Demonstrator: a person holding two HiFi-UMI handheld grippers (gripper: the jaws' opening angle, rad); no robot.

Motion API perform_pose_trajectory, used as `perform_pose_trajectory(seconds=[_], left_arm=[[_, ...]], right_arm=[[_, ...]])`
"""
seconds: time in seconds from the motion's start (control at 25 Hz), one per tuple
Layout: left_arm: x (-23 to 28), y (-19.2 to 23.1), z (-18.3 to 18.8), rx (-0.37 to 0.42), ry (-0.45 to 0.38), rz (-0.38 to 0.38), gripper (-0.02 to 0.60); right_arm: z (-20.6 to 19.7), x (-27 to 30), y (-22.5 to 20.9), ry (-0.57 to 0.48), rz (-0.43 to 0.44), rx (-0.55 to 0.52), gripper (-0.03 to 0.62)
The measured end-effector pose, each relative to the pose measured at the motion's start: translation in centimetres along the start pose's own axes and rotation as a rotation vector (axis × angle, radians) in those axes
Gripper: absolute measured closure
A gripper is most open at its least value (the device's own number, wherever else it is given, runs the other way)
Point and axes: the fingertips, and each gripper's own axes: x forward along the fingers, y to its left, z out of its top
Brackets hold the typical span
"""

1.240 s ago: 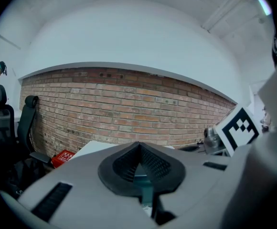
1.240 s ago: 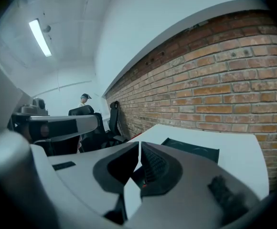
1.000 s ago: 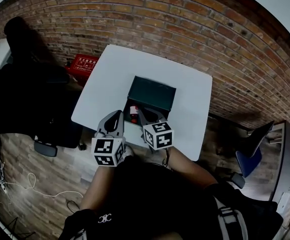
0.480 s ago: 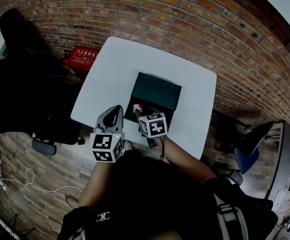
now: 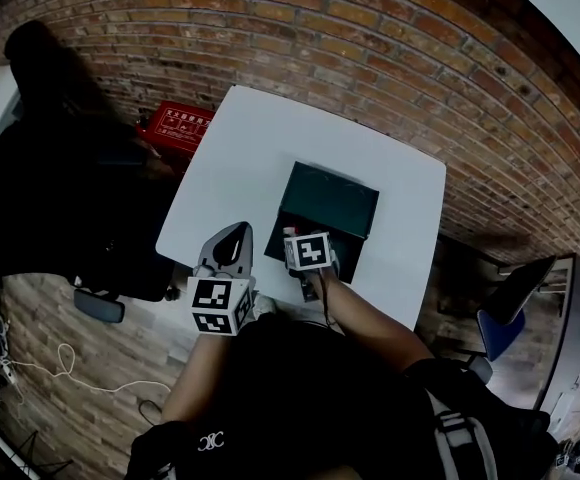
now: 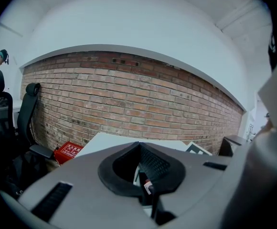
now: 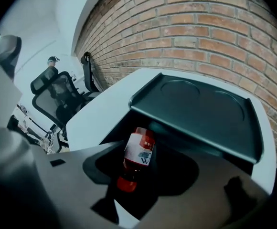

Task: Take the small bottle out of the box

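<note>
The right gripper (image 7: 144, 157) reaches into the open front of a dark box (image 7: 200, 113). Its jaws stand apart, one on each side of a small bottle (image 7: 139, 149). The right gripper view does not show whether the jaws touch the bottle. The bottle lies on its side inside the box. It has a white label and dark red contents, and its red cap (image 7: 125, 183) points toward the gripper. The box's lid, a flat dark panel with two shallow round recesses, stands raised above the bottle.

In the head view, the right gripper's marker cube (image 5: 307, 251) sits at the near edge of the box, and the person's forearm runs back from it.

The left gripper (image 5: 239, 232) is just left of the box, over the near edge of the worktop (image 5: 260, 148). Its jaws are closed together with nothing held. In the left gripper view the dark pads meet at their tips, and a sliver of the box interior shows through the narrow slit below.

The box is the only thing on the white worktop and sits toward the near right part of it. A brick wall (image 6: 129, 99) stands behind the worktop. A red case (image 5: 175, 125) lies on the floor beside the worktop's far left corner. Black office chairs (image 7: 57, 97) stand farther off to the left.
</note>
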Motion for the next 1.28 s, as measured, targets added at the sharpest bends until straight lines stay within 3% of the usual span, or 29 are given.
perform_pose_trajectory(seconds=[0.28,0.44,0.6,0.96,1.28], left_arm=[[0.4,1.4,0.9,0.015,-0.002,-0.004,0.574],[0.6,1.7,0.8,0.009,0.006,-0.011,0.574],[0.9,1.9,1.1,0.005,0.004,-0.019,0.574],[1.2,1.7,1.2,-0.004,0.006,-0.042,0.574],[1.3,0.9,0.9,-0.019,0.007,-0.059,0.574]], right_arm=[[-1.2,1.8,1.0,0.138,0.013,0.033,0.376],[-1.7,3.1,1.6,0.159,0.045,0.027,0.376],[-2.4,2.5,1.0,0.214,0.002,0.017,0.376],[-2.1,2.2,1.9,0.177,0.063,-0.013,0.376],[-0.5,0.1,3.2,0.051,0.111,-0.056,0.376]])
